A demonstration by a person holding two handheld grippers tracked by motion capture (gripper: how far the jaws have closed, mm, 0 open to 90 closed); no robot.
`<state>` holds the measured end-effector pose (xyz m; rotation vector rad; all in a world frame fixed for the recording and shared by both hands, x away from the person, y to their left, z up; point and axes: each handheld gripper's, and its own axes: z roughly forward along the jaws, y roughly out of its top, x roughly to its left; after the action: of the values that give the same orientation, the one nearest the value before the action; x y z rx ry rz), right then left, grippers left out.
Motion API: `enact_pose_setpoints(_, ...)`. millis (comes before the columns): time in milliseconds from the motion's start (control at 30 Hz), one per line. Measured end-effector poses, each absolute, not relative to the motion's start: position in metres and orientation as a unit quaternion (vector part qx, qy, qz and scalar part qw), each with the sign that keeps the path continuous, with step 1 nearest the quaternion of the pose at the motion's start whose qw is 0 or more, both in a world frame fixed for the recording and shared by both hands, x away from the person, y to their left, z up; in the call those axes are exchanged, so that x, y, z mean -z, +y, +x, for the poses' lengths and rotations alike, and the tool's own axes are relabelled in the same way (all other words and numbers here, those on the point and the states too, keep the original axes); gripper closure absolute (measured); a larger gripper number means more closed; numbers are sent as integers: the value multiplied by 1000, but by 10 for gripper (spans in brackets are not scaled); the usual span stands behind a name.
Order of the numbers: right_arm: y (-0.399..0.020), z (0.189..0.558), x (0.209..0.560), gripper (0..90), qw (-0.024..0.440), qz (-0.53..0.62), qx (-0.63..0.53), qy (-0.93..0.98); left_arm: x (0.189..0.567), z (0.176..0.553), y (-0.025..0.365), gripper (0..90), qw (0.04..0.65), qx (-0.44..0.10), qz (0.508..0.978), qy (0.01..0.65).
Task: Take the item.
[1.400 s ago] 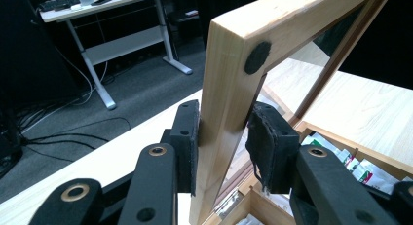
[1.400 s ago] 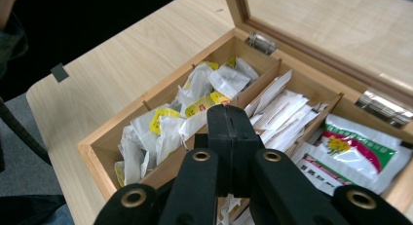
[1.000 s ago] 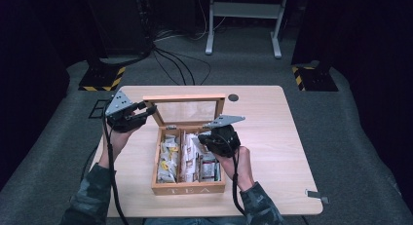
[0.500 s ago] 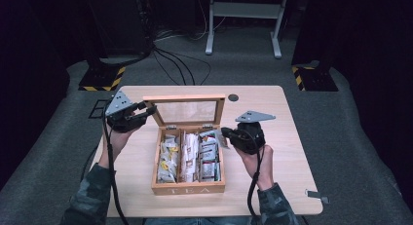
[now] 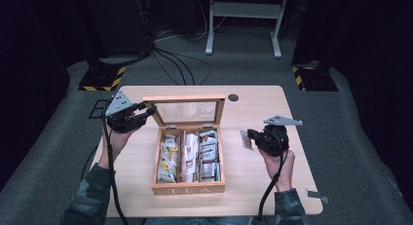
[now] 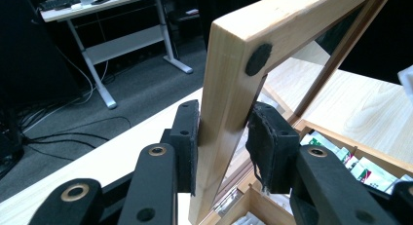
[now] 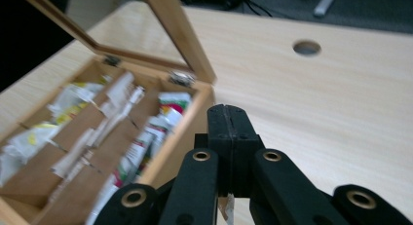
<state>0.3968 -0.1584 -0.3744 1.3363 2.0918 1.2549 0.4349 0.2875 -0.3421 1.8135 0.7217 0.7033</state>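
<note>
While the stiff glazed lid (image 6: pixel 234 88) is clamped by the left claw (image 6: pixel 221 132), a light, flimsy tea packet (image 5: pixel 245 139) is pinched right of the tea box (image 5: pixel 187 186) by the closed right claw (image 7: pixel 228 120).

Bright tabletop (image 5: pixel 253 118), dark surroundings, blurred right gripper view.
</note>
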Motion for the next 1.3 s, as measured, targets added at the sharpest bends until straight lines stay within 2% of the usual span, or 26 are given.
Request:
enact_pose_setpoints(633, -219, 427, 463, 900, 157, 577, -398, 696, 343, 431, 287, 650, 507, -295, 753, 297)
enact_pose_setpoints(933, -238, 430, 480, 884, 179, 602, -381, 678, 345, 428, 287, 649, 508, -299, 752, 295)
enact_pose_setpoints(1067, -242, 429, 490, 664, 182, 604, -369, 683, 346, 426, 286, 648, 508, -299, 752, 295)
enact_pose_setpoints(1200, -247, 422, 495, 365, 188, 596, -378, 683, 345, 425, 286, 649, 504, -300, 755, 293)
enact_pose_setpoints(1267, -249, 414, 495, 245, 195, 586, -384, 686, 345, 425, 286, 649, 505, -300, 755, 293)
enact_pose_setpoints(1300, -249, 410, 495, 217, 198, 583, -388, 685, 345, 425, 286, 648, 505, -301, 755, 293)
